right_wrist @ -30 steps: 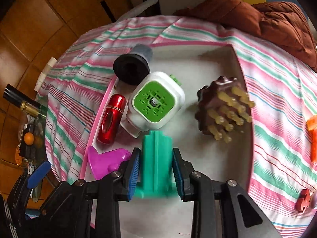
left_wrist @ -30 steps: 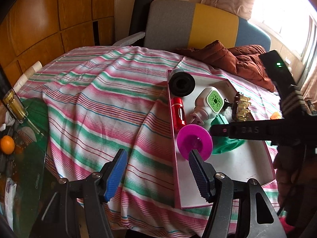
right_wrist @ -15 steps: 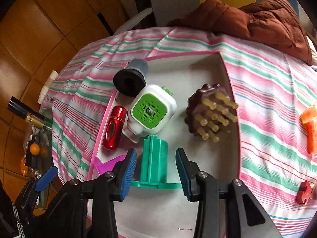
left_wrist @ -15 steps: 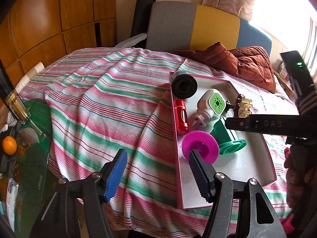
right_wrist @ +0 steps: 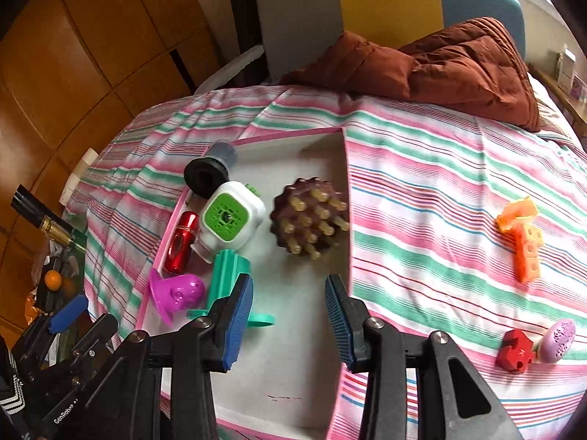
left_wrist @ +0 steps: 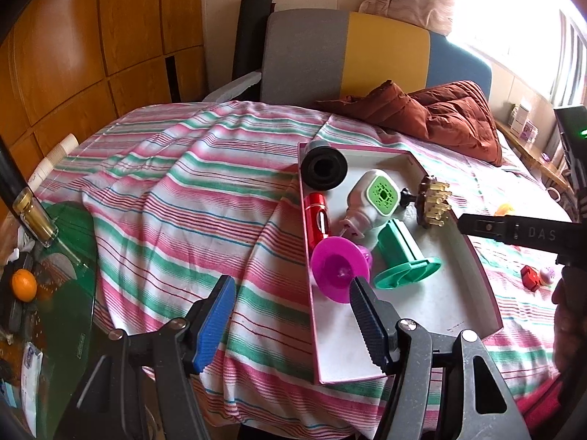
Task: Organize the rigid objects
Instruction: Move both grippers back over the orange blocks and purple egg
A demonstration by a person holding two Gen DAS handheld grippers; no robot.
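Note:
A pink-rimmed white tray [right_wrist: 293, 363] [left_wrist: 433, 304] lies on the striped cloth. In it are a teal flanged piece [right_wrist: 227, 275] [left_wrist: 401, 253], a magenta cup-shaped piece [right_wrist: 176, 293] [left_wrist: 339, 269], a red bottle [right_wrist: 181, 236], a white and green device [right_wrist: 229, 220], a brown spiked brush [right_wrist: 308, 216] and a black and grey cylinder [right_wrist: 207, 170]. My right gripper [right_wrist: 290, 324] is open and empty above the tray's near part. My left gripper [left_wrist: 291, 317] is open and empty at the tray's left edge. An orange toy [right_wrist: 522, 236], a red block [right_wrist: 513, 350] and a lilac egg [right_wrist: 555, 341] lie on the cloth to the right.
A brown quilted jacket [right_wrist: 440, 66] lies at the far side before a grey, yellow and blue chair back [left_wrist: 348, 58]. A green glass table [left_wrist: 69, 256] with a bottle [left_wrist: 33, 216] and an orange [left_wrist: 24, 282] stands at the left.
My right gripper has opened, let go of the teal piece in the tray and drawn back and up. The left gripper has stayed open and shifted slightly.

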